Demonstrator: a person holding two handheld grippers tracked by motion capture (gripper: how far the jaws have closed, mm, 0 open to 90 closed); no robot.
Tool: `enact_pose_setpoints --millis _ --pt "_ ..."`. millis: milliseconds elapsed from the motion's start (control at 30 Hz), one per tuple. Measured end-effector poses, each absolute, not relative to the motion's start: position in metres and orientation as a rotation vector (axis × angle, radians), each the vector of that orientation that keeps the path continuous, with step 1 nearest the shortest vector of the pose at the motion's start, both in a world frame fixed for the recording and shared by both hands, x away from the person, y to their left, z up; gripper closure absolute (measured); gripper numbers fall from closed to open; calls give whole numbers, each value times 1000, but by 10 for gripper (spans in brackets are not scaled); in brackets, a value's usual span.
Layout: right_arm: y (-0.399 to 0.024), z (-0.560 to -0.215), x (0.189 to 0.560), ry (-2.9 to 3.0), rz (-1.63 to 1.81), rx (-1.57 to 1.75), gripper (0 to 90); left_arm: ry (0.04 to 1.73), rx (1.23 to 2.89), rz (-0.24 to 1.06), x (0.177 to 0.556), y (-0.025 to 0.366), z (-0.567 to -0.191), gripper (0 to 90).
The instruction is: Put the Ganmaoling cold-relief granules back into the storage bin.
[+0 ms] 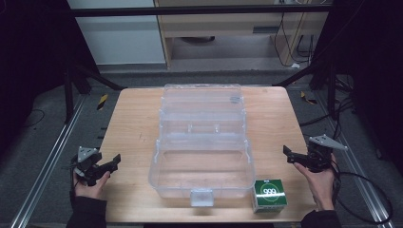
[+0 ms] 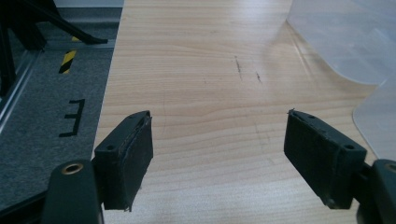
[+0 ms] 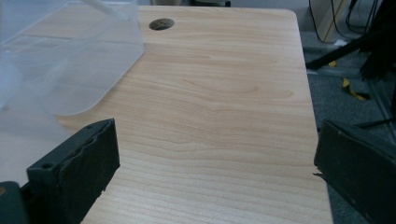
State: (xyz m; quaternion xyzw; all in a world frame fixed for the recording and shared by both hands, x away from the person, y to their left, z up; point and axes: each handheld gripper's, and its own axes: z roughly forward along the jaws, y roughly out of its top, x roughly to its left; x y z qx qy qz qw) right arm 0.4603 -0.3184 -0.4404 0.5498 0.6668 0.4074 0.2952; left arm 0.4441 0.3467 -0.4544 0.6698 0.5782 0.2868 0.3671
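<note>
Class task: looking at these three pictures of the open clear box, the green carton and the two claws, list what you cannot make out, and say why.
- Carton, high view: print too small to read.
- Box, high view: clear walls and glare blur its dividers; both claw views cut it off at an edge.
- Right claw, high view: too small and dark to judge its gap.

The right gripper (image 3: 217, 168) holds its two black jaws wide apart over the bare wooden table (image 3: 219, 93), one rising from the near left corner and the other from the near right, with nothing between the pads. On the left, the rounded corner of a clear plastic box (image 3: 70, 60) rests on the wood, well clear of the jaws. Far off, a small dark round hole (image 3: 161, 24) sits in the tabletop, and beyond the right edge lie grey floor (image 3: 327, 84) and black cables (image 3: 336, 18).
</note>
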Motion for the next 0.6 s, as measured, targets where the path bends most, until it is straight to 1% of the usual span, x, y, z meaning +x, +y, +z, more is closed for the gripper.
enact_pose_setpoints --millis 133,333,400,500,600 --pt "-317 -425 458 1832 1125 1413 44 1482 1730 728 444 345 -456 240" --pt "-314 -399 455 1883 1159 1340 51 1478 1755 696 445 343 -460 250" --pt "-312 -390 454 1893 1175 1307 56 1468 1775 705 445 342 -461 252" --pt "-309 -381 450 1929 1188 1239 57 1481 1763 687 446 343 -464 288" --pt "-307 -376 446 1958 1174 1197 59 1493 1785 675 448 344 -469 292"
